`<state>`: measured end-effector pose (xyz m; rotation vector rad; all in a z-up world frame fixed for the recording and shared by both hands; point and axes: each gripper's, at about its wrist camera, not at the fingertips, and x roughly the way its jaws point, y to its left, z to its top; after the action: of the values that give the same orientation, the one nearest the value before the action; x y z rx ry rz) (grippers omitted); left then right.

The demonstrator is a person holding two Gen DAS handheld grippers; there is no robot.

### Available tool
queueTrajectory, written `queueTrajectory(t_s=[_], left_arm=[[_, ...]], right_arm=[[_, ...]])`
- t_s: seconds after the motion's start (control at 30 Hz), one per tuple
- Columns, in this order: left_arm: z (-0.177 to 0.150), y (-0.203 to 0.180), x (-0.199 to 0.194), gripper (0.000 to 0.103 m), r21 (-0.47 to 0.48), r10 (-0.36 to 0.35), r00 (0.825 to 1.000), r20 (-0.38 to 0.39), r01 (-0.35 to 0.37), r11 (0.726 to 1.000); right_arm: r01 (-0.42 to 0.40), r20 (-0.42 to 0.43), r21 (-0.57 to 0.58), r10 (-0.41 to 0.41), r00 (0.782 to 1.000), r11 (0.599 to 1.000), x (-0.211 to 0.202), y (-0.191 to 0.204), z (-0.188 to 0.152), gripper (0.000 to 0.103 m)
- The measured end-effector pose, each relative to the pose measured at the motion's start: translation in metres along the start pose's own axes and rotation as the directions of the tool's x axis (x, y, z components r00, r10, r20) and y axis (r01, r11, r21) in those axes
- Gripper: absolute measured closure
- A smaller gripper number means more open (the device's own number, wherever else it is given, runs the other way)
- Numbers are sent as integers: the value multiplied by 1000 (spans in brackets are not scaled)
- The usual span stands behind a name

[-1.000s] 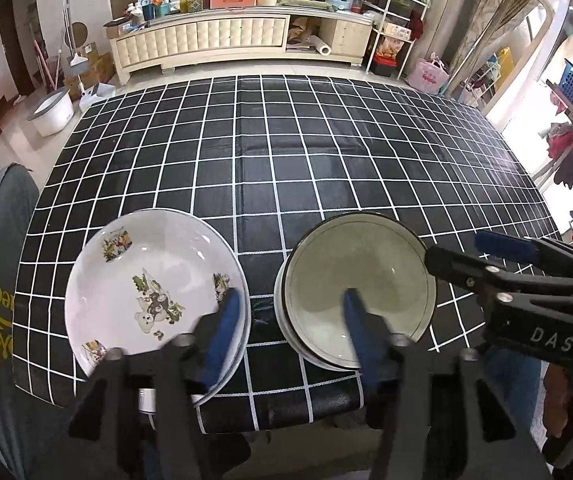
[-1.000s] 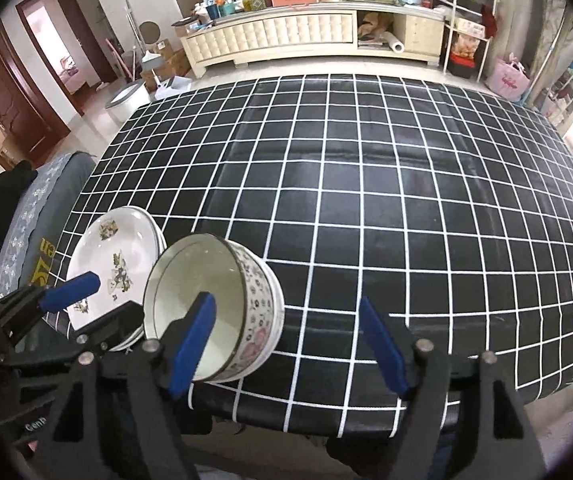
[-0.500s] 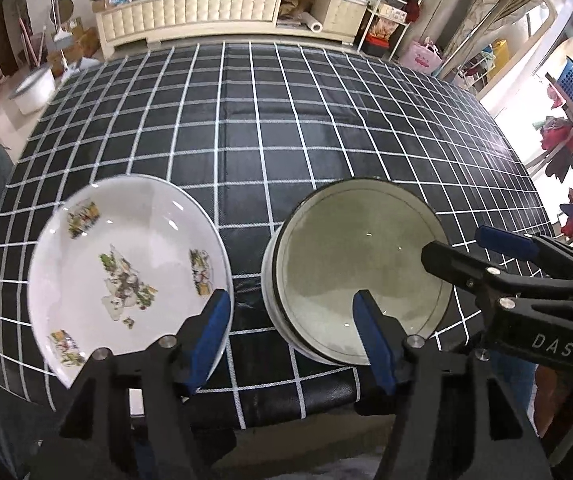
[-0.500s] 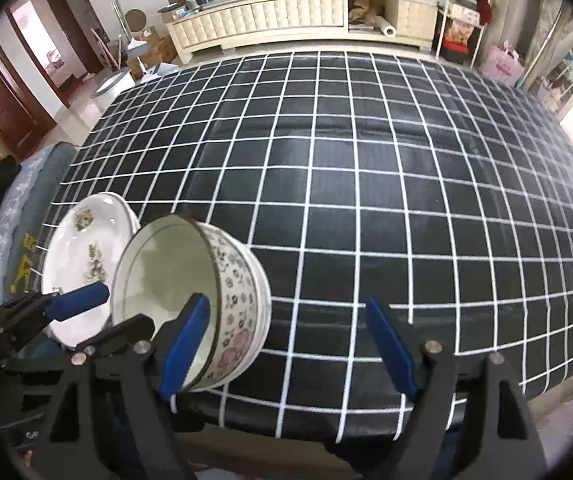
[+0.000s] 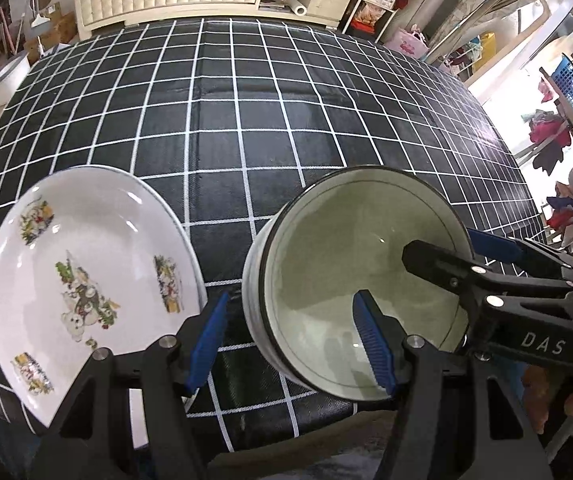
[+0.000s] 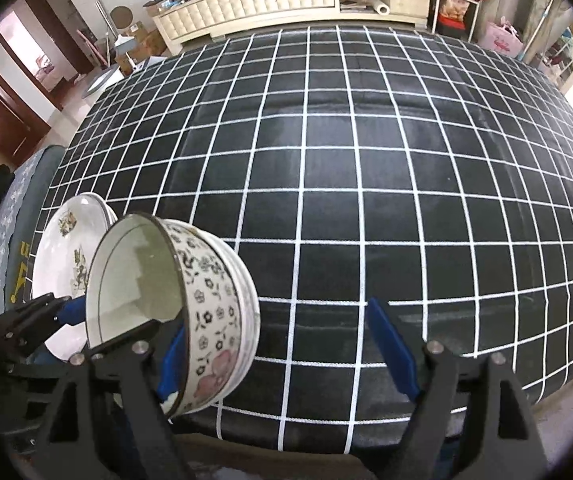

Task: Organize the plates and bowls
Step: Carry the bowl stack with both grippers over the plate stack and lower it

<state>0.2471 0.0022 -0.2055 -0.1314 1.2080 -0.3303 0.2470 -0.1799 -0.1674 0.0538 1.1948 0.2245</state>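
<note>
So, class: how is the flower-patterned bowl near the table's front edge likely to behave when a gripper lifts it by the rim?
The flower-patterned bowl looks glazed and glossy, so probably slippery and breakable. It seems nested in another bowl, so the pair may separate. Its tall sides suggest it could tilt from a one-sided rim grip.

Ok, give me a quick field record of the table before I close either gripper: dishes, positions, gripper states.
surface: black grid tablecloth
plate: white cartoon-print plate, near edge, to the left of the bowls
bowls: floral bowl stack, nested, empty inside
left gripper: open, straddling the stack's rim on the plate side
right gripper: open, one finger over the bowl's inside, the other outside its far rim
held: nothing yet
</note>
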Motion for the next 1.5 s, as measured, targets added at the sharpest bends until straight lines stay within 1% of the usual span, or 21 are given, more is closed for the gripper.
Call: queueTrajectory(t_s=[0.1,0.23,0.3,0.4,0.47,0.53,0.57,0.63,0.7,0.9,1.03,1.13,1.23,1.37,1.5], left_arm=[[0,1,7,41,7,-15,1000,-19,15,1000],[0,0,16,41,38,-16,999,-33,17,999],[0,1,20,41,49,-29,999,-37,31,998],[0,4,21,41,43,-51,998,-37,53,998],[0,8,22,41,39,-63,997,-40,65,997],[0,12,22,41,32,-74,996,-40,76,997],[-1,14,22,41,30,-80,996,-38,81,996],[-2,17,21,42,29,-82,996,-35,83,996],[-5,21,20,42,27,-83,996,-37,84,996],[-6,24,13,42,25,-79,996,-30,80,996],[-9,23,11,43,9,-66,997,-29,66,998],[-11,20,10,44,-11,-55,998,-29,54,998],[-13,12,10,44,-11,-34,999,-23,34,999],[-14,3,9,44,-15,-14,999,-35,13,1000],[-14,-3,9,44,-20,0,999,-35,0,1000]], right_arm=[[3,-21,3,-3,1000,1000,7,-1,-1,19],[-40,-46,25,41,998,999,14,-2,-3,19],[-63,-53,43,65,997,997,17,-5,-1,19],[-70,-43,41,72,996,997,18,-3,2,19],[-103,-53,57,106,993,993,21,-4,3,24],[-149,-66,76,154,986,986,23,-4,2,34],[-154,-65,73,159,985,985,22,-3,1,37],[-169,-68,69,173,983,983,20,1,1,49],[-191,-71,81,197,978,978,20,1,1,54],[-243,-97,137,257,961,960,23,-3,2,57],[-241,-93,132,254,963,962,21,-3,2,57],[-239,-74,136,250,965,962,19,-5,-1,57],[-234,-68,149,246,967,961,17,-6,-3,57],[-237,-73,170,252,965,956,18,-6,-3,57],[-230,-73,166,245,967,959,14,-6,-1,57]])
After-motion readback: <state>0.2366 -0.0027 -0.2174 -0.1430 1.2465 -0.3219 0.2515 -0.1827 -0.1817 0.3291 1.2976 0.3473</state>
